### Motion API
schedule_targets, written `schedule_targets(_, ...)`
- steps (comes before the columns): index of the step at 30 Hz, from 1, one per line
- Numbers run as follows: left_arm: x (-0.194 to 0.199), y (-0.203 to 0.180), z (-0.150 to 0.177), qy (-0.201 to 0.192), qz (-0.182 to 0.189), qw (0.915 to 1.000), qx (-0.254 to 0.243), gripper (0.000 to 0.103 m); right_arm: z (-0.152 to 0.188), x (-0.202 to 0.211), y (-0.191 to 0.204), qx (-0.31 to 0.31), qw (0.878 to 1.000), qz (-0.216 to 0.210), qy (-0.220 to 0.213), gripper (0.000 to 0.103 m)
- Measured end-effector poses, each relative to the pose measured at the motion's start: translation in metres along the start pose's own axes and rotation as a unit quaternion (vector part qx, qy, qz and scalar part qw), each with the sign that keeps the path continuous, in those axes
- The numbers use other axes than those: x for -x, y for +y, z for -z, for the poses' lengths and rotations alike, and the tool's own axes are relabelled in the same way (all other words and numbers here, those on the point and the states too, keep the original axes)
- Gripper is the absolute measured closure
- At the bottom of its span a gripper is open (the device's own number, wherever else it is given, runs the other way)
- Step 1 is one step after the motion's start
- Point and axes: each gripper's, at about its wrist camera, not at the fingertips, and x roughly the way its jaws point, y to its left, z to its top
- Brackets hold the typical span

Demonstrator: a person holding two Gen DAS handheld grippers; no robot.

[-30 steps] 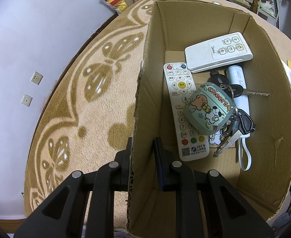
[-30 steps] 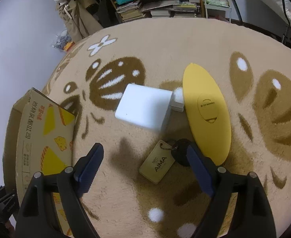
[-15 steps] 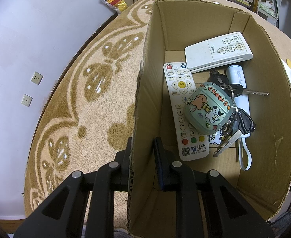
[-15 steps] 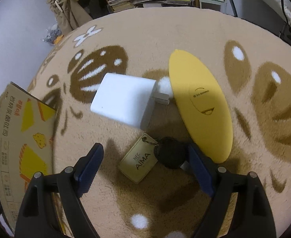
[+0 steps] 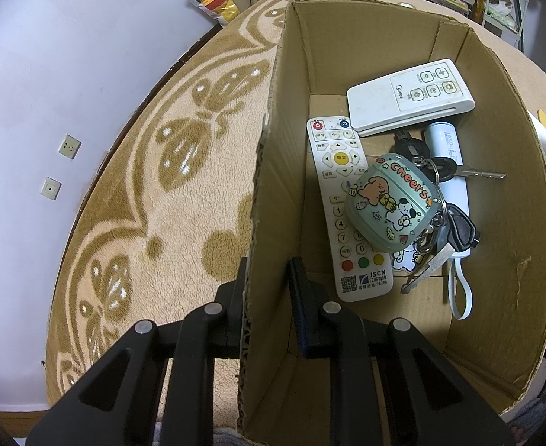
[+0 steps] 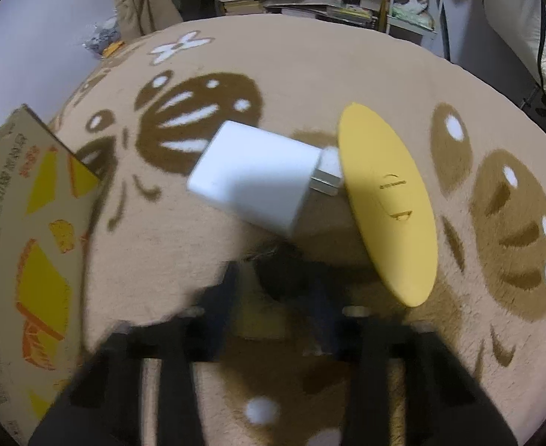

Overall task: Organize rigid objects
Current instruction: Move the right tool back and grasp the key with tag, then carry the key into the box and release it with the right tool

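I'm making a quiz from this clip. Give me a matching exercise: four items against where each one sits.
Items:
1. long white remote
2. cartoon case
3. white charger
4. left gripper

Places:
A. on the rug beside the yellow oval
B. flat on the box floor
C. clamped on the box wall
D. on the remote and the keys

Pairs: 1-B, 2-D, 3-A, 4-C

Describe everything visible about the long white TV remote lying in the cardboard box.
The long white remote looks like hard plastic and lies flat, face up, on the floor of the cardboard box near its left wall. It has red and blue top buttons, a yellow centre key, number keys, red, green and yellow dots, and a JSCN label with a QR code. A green cartoon case overlaps its right edge.
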Motion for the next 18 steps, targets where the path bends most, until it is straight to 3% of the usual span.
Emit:
schedule_targets(9, 0.0, 0.0, 0.0, 0.0, 0.0, 1.0, 0.0, 0.084, 0.003, 0.011, 0.03, 0.036, 0.999, -0.021, -0.02, 0.072)
schedule_targets(18, 0.0, 0.0, 0.0, 0.0, 0.0, 1.0, 0.0, 0.084, -0.002, 0.059, 0.056, 0.056, 0.992, -0.062, -0.09, 0.072)
